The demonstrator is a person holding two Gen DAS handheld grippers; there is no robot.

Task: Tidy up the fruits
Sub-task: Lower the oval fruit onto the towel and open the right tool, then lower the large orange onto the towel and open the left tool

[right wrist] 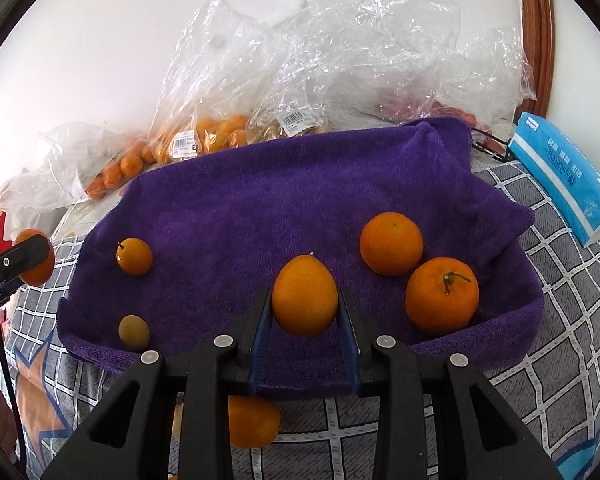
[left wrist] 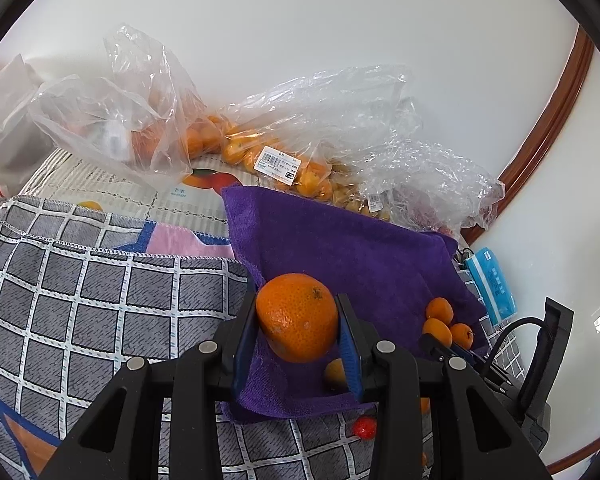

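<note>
My left gripper (left wrist: 298,304) is shut on a large round orange (left wrist: 298,316), held just above the near left part of a purple towel (left wrist: 340,248). My right gripper (right wrist: 305,296) is shut on a small oval orange fruit (right wrist: 305,295) over the towel's (right wrist: 280,200) front edge. Two round oranges (right wrist: 391,243) (right wrist: 442,295) lie on the towel to its right. A small kumquat (right wrist: 134,256) and a yellowish fruit (right wrist: 133,332) lie on its left side. The big orange (right wrist: 40,276) shows at the left edge of the right wrist view.
Clear plastic bags of small orange fruit (left wrist: 276,148) (right wrist: 220,132) are heaped along the white wall behind the towel. A blue tissue pack (right wrist: 560,176) lies to the right. A grey checked cloth (left wrist: 80,300) covers the surface; a loose orange (right wrist: 252,420) and a red fruit (left wrist: 365,427) lie on it.
</note>
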